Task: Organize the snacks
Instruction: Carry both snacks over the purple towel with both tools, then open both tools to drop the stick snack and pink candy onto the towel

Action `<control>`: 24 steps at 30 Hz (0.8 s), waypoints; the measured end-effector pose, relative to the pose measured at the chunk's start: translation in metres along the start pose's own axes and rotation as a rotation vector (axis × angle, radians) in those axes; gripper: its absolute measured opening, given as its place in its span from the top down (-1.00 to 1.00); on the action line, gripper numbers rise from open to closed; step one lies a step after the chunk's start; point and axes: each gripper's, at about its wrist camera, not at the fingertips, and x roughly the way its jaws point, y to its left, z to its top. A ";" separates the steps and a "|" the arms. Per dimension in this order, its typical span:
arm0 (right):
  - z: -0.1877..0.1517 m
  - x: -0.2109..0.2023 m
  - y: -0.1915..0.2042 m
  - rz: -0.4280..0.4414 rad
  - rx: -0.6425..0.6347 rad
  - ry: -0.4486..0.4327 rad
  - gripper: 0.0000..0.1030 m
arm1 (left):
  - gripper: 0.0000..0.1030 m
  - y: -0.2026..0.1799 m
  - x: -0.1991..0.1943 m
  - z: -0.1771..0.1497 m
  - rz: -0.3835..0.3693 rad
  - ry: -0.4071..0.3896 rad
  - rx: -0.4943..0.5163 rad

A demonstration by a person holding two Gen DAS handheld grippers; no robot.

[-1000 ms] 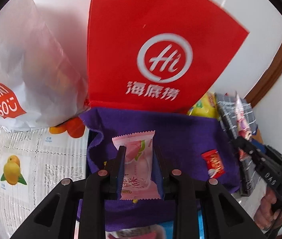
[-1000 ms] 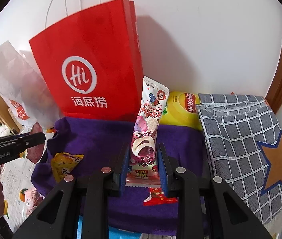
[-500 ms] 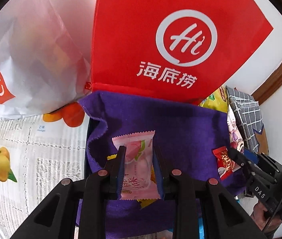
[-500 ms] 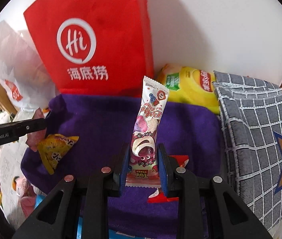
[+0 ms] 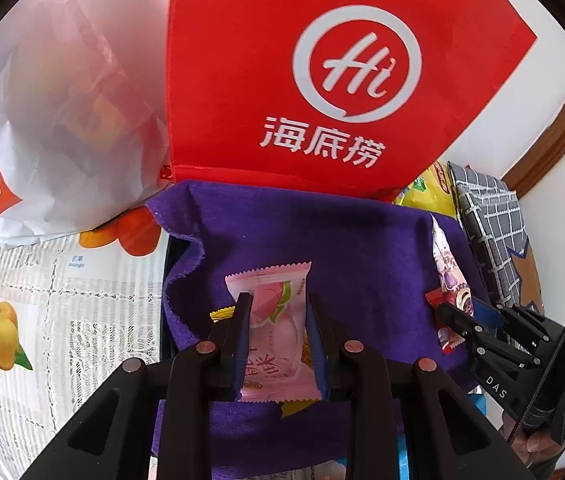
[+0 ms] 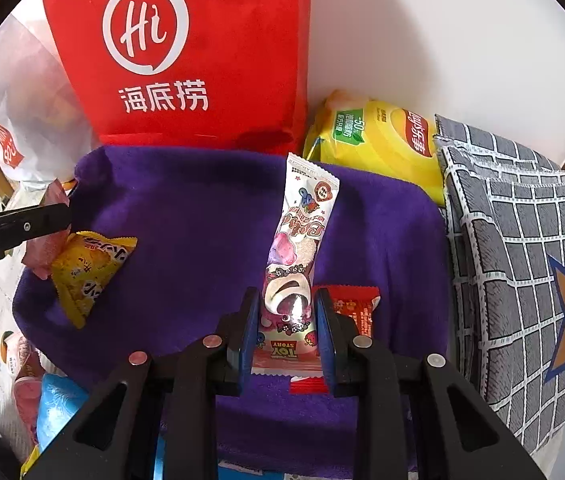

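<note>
Because each snack is a thin, slippery wrapper, both grippers clamp theirs across the width, low on the packet, so most of it stands free beyond the fingertips. The left gripper (image 5: 278,336) has its jaws drawn narrow on a pink peach sweet (image 5: 272,320), and a yellow packet (image 6: 86,268) lies on the purple cloth (image 5: 342,240) just under and behind it. The right gripper (image 6: 287,332) is likewise pinched tight on a long Toy Story bar (image 6: 296,256), which rises tilted ahead of the jaws; a small red packet (image 6: 356,308) lies on the cloth just beside its right finger. Both tools point steeply down at the cloth, which suggests it serves as the gathering spot and that each held snack is about to be set down next to one already there. Beyond the cloth stands a red bag (image 6: 186,56), with a yellow crisp bag (image 6: 378,140) to its right.
</note>
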 end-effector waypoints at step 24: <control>0.009 -0.032 -0.006 0.024 0.045 -0.101 0.03 | 0.50 -0.007 0.010 -0.001 0.013 0.021 0.023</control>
